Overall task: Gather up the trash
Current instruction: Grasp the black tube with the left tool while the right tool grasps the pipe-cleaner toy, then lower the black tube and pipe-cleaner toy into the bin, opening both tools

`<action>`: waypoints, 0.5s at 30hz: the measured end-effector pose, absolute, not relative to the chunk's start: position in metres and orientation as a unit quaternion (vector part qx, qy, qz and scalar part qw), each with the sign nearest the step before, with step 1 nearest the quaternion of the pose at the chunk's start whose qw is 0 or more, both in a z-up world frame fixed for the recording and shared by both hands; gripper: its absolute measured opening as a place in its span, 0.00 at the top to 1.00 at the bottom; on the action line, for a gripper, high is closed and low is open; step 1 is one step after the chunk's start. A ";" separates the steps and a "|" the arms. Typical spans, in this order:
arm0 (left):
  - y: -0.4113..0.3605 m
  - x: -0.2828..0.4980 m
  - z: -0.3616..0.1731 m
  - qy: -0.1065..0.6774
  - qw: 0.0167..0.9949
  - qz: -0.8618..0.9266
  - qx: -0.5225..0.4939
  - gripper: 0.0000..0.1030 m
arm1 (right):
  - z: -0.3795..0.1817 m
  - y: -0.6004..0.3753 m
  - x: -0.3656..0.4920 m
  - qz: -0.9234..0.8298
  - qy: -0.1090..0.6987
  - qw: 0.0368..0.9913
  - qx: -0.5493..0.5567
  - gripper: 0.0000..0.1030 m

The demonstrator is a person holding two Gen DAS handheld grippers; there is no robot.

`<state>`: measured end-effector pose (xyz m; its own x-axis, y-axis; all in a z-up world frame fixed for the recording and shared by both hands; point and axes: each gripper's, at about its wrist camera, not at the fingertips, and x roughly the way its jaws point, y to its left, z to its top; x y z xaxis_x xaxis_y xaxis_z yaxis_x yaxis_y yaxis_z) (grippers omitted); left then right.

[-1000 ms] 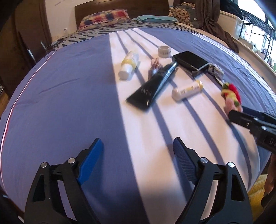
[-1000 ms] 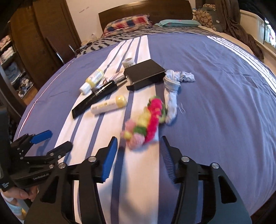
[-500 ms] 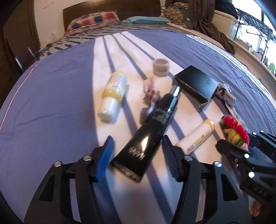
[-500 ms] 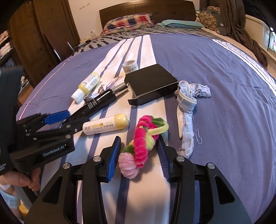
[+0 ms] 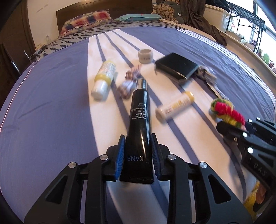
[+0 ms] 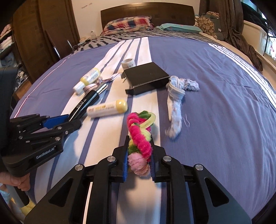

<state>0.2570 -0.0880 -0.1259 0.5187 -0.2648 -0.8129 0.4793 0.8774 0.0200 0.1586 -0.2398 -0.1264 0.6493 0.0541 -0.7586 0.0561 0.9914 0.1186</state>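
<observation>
My left gripper [image 5: 137, 156] is shut on the flat end of a black cream tube [image 5: 138, 120] that lies on the striped bedspread; both also show in the right wrist view, gripper [image 6: 67, 121] and tube [image 6: 84, 105]. My right gripper [image 6: 139, 160] is shut on a pink, green and yellow fuzzy pipe-cleaner bundle [image 6: 139, 136], which also shows in the left wrist view [image 5: 227, 112]. Loose on the bed are a white tube with a yellow cap [image 6: 107, 109], a yellow-white bottle [image 5: 103, 80], crumpled wrappers [image 5: 129, 81], a small white jar [image 5: 145, 56], a black box [image 6: 146, 77] and a grey rag [image 6: 177, 96].
The purple and white striped bedspread [image 6: 215, 120] covers the bed. Pillows [image 6: 127, 25] and the dark headboard [image 6: 146, 12] are at the far end. A dark wardrobe [image 6: 39, 34] stands left. Dark clothes [image 5: 203, 22] hang over the bed's far right edge.
Both grippers moved forward and closed: the left on the black tube's flat end, the right on the fuzzy bundle. The black tube now points straight away from the left gripper.
</observation>
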 end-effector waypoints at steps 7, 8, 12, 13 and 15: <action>-0.072 0.205 -0.123 0.438 0.868 -0.203 0.117 0.73 | -0.123 -0.235 0.113 0.010 0.416 0.907 0.061 0.81; -0.069 0.195 -0.123 0.438 0.869 -0.202 0.113 0.74 | -0.122 -0.234 0.109 0.011 0.416 0.908 0.060 0.81; -0.058 0.166 -0.119 0.436 0.872 -0.205 0.091 0.74 | -0.121 -0.231 0.079 0.019 0.413 0.909 0.061 0.81; -0.055 0.156 -0.118 0.433 0.873 -0.208 0.086 0.74 | -0.121 -0.230 0.072 0.021 0.412 0.909 0.063 0.81; -0.051 0.141 -0.118 0.431 0.873 -0.214 0.079 0.74 | -0.121 -0.230 0.058 0.024 0.410 0.909 0.064 0.81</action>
